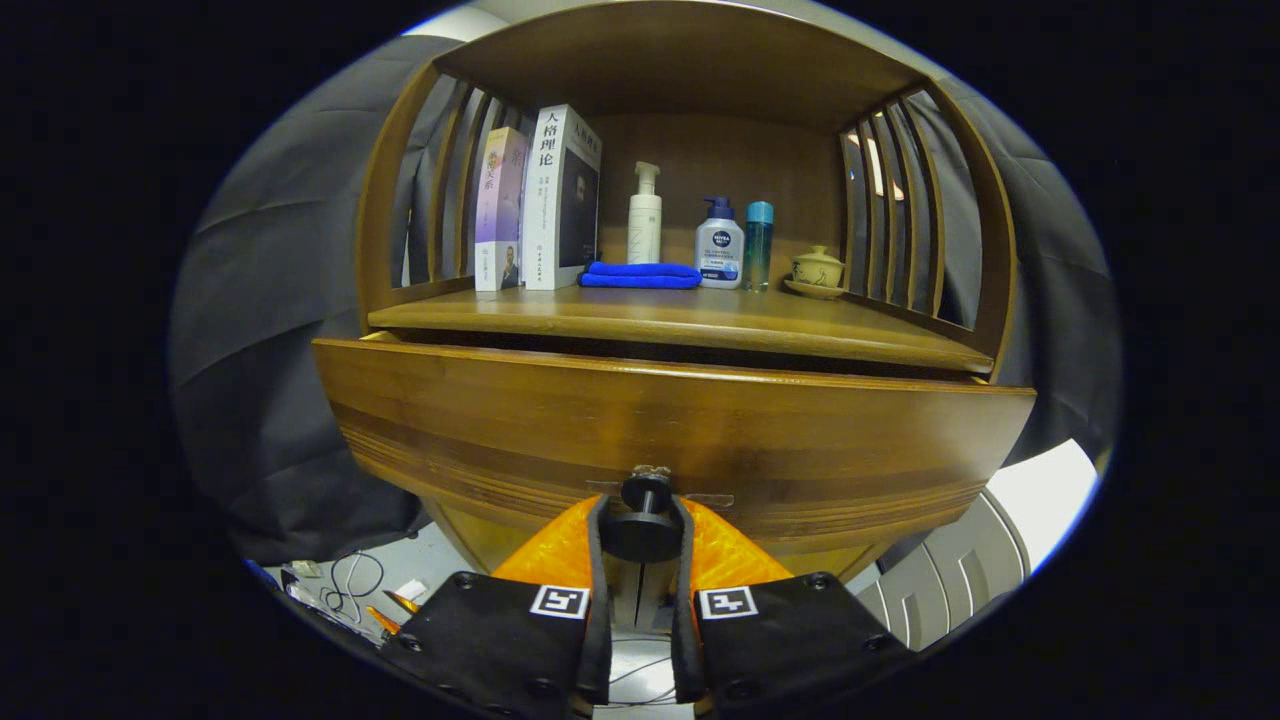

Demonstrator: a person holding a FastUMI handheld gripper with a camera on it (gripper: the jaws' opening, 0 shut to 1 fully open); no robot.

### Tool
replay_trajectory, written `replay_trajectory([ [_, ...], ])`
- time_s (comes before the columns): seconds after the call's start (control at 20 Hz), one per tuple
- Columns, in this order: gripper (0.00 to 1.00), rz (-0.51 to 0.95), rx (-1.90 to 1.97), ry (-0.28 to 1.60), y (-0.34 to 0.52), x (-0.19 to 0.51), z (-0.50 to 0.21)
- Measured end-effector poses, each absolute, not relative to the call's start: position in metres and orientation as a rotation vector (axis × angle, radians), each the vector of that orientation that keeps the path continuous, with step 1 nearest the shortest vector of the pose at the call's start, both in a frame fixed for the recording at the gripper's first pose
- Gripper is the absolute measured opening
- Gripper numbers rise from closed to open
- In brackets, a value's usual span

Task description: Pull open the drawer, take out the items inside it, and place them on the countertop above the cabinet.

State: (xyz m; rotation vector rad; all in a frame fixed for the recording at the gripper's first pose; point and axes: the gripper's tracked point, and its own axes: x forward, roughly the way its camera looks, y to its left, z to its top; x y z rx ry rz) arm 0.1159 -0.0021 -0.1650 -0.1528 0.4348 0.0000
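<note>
A wooden cabinet has a wide drawer point(660, 420) whose front stands pulled a little out from under the countertop point(680, 320), with a dark gap above it. A round dark knob point(643, 520) sticks out of the drawer front at its middle. My gripper point(641, 525) is shut on this knob, one finger on each side of it. The inside of the drawer is hidden from here.
On the countertop stand two books point(540, 205) at the left, a folded blue cloth point(640, 275), a white pump bottle point(645, 215), a blue-capped pump bottle point(719, 245), a slim teal bottle point(758, 245) and a lidded cup on a saucer point(817, 270). Slatted side walls flank the shelf. Cables point(350, 585) lie on the floor at the left.
</note>
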Motion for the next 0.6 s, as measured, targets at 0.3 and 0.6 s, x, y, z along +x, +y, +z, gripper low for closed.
replay_trajectory([
  [0.3,0.26,0.03,-0.176,0.434,0.003,0.076,-0.164],
  [0.6,0.26,0.061,-0.205,0.432,0.005,0.044,-0.166],
])
